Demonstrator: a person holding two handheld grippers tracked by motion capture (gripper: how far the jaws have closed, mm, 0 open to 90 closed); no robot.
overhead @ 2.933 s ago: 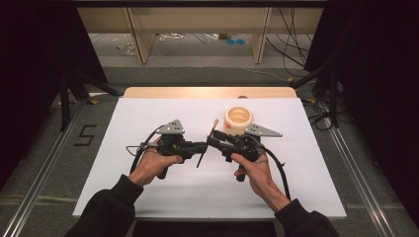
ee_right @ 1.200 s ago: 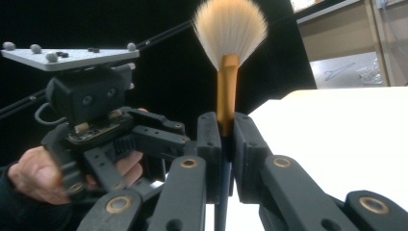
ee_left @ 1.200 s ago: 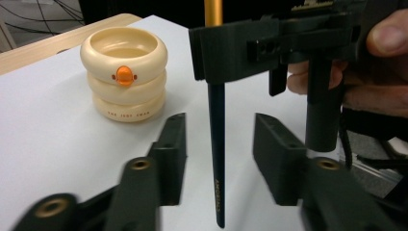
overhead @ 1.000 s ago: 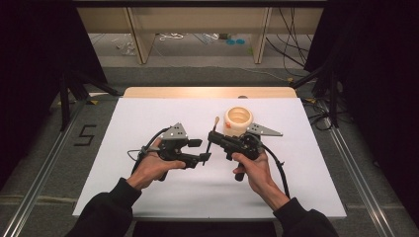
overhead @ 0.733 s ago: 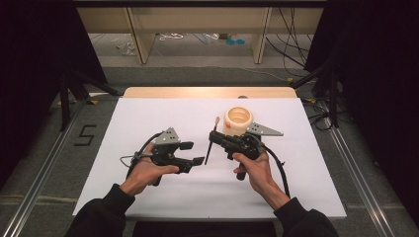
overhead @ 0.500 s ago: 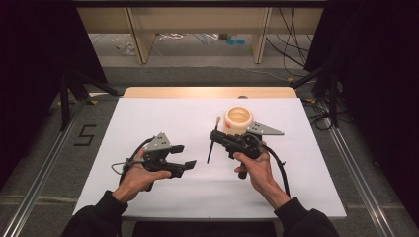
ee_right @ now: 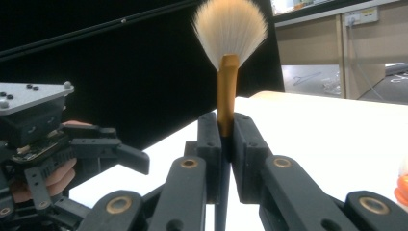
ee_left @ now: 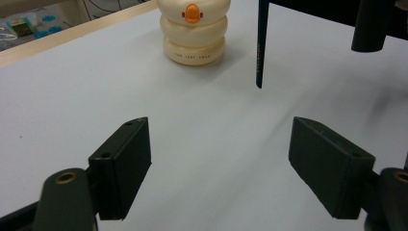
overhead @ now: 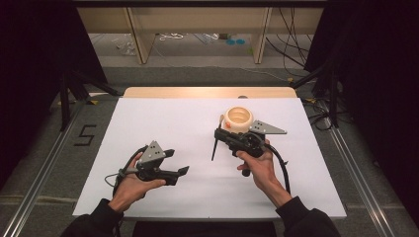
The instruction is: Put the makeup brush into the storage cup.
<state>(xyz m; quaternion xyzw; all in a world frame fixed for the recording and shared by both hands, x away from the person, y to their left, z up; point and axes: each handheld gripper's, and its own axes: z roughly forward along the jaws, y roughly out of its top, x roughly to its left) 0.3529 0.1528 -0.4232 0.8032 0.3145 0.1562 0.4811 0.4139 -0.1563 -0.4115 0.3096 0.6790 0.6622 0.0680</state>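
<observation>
My right gripper (overhead: 220,134) is shut on a brush (overhead: 216,143) with a black handle, gold ferrule and pale bristles. In the right gripper view the jaws (ee_right: 226,139) clamp it just below the ferrule, with the bristles (ee_right: 230,29) fanned upward. The handle tip hangs just above the white sheet. A cream ringed holder (overhead: 238,118) with an orange spot stands directly behind that gripper. My left gripper (overhead: 177,161) is open and holds nothing, low over the sheet at front left. Its own view looks past the pads (ee_left: 122,163) at the holder (ee_left: 194,31) and the brush handle (ee_left: 260,48).
A white sheet (overhead: 163,118) covers the table, with a wooden strip (overhead: 207,92) at the far edge. Beyond it stand shelf legs and loose cables on the floor. Dark curtains and metal rails (overhead: 44,168) flank both sides.
My left gripper has drawn away from the brush, moving left and toward the person, and now stands open. The right gripper still holds the brush in about the same place.
</observation>
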